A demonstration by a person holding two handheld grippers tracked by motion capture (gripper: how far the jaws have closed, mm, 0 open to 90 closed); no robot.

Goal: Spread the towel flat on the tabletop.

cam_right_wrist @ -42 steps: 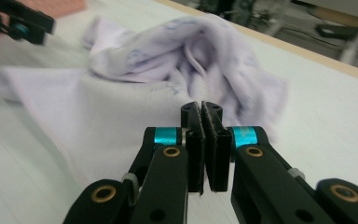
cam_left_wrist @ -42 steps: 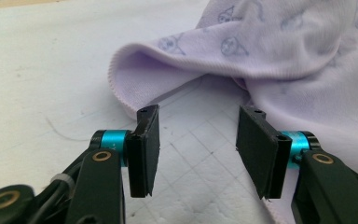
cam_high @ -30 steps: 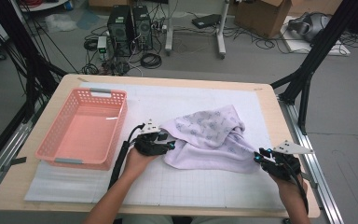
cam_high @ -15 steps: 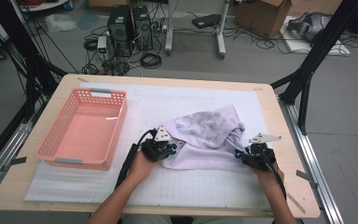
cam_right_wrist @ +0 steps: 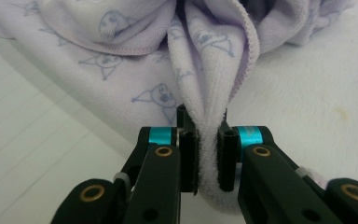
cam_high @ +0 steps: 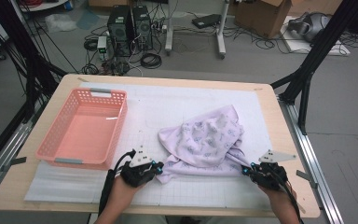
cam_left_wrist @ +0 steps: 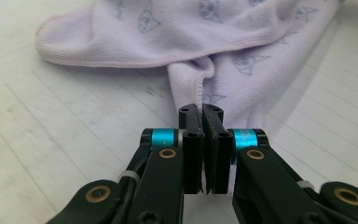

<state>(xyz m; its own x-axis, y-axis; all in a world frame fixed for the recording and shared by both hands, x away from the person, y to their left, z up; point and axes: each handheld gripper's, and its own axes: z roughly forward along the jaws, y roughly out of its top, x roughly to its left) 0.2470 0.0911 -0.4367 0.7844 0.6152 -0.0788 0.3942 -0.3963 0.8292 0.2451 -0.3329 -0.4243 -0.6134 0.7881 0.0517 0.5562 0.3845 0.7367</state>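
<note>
Two grippers sit at the near edge of the surface (cam_high: pixel 177 105), each in one of the person's hands. The left gripper (cam_high: pixel 157 169) has its fingers (cam_left_wrist: pixel 192 135) pressed together on a thin hem at the towel's near-left corner. The right gripper (cam_high: pixel 246 171) pinches a thick fold of the near-right corner between its fingers (cam_right_wrist: pixel 227 154), which have just been closing on it.

Between them lies the towel (cam_high: pixel 209 140), pale lilac with small printed cat faces, bunched in soft folds on the white gridded mat (cam_high: pixel 168 107). A second ago the left gripper was further in, beside the middle of the towel's left edge, and its fingers were apart; now it has come back toward the person, and the towel is drawn out between both grippers.

Farther off to the left stands a pink basket (cam_high: pixel 63 151), just beside the left gripper. Nothing lies in it, and it has not shifted.
</note>
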